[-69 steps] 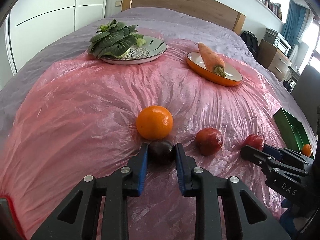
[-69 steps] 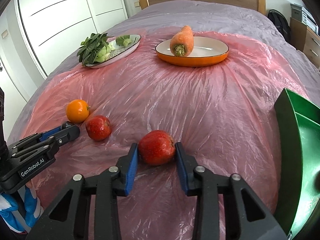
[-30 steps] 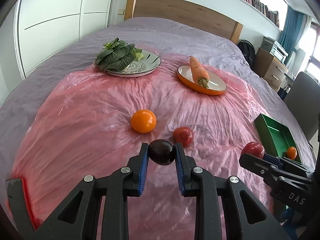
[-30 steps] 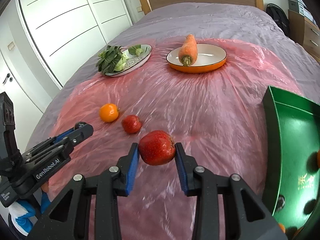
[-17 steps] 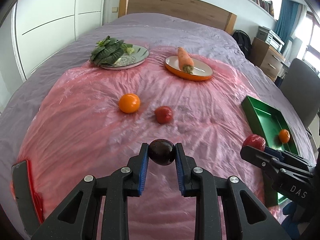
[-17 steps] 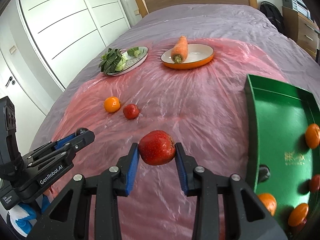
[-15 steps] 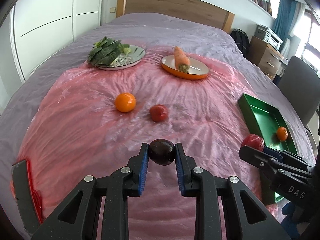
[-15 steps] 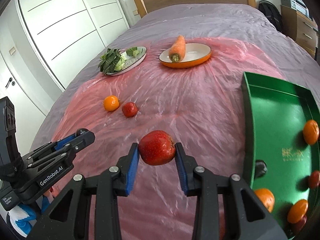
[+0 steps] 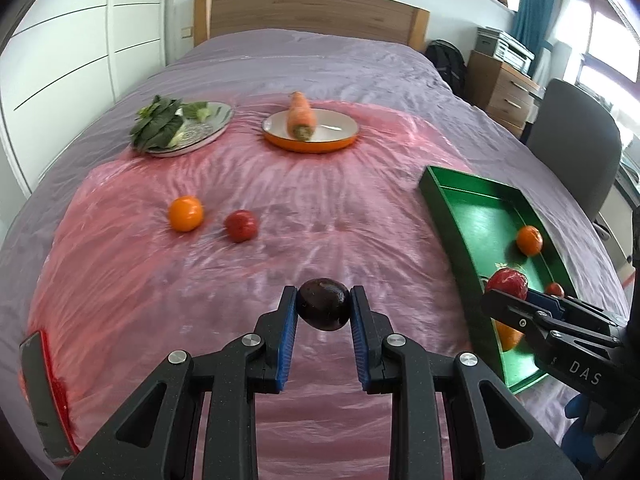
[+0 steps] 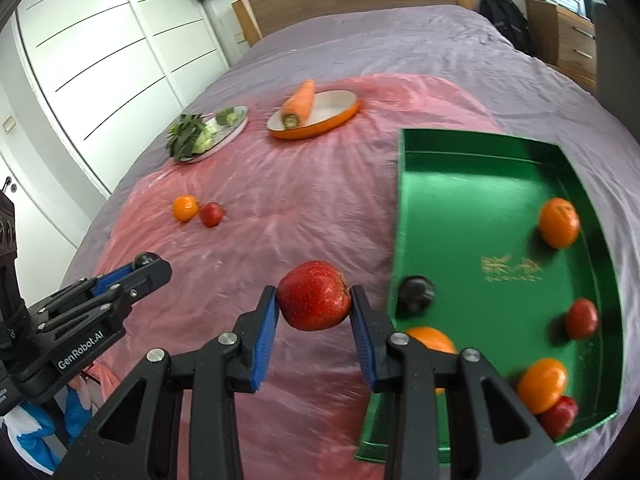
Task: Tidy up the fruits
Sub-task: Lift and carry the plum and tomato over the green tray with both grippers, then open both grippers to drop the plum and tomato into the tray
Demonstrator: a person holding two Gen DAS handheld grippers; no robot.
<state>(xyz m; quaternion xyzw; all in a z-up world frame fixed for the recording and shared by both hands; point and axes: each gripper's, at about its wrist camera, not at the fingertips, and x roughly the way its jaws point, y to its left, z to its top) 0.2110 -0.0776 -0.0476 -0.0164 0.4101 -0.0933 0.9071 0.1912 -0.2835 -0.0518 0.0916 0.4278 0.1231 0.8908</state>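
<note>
Green and shallow, the tray (image 10: 472,216) lies on the right side of the bed (image 9: 320,60), already holding several oranges, small red fruits and one dark fruit, so it appears to be the collecting place for the fruit. Both tongs carry a load toward it. The left tongs (image 9: 324,310) are pinching a dark plum (image 9: 324,309) between their blue pads, clear of the pink plastic sheet (image 9: 200,280) and left of the tray. The right tongs (image 10: 314,306) are pinching a red apple (image 10: 314,301) just at the tray's near left edge; carrying one fruit in each saves a trip.

An orange (image 9: 185,213) and a small red fruit (image 9: 240,225) sit near each other on the sheet, far left, not yet gathered. The carrot (image 9: 301,114) on its orange dish (image 9: 336,140) and the leafy greens (image 9: 158,126) on a patterned plate (image 9: 212,126) sit at the far side, apart from the fruit, probably because they are vegetables and need no sorting.
</note>
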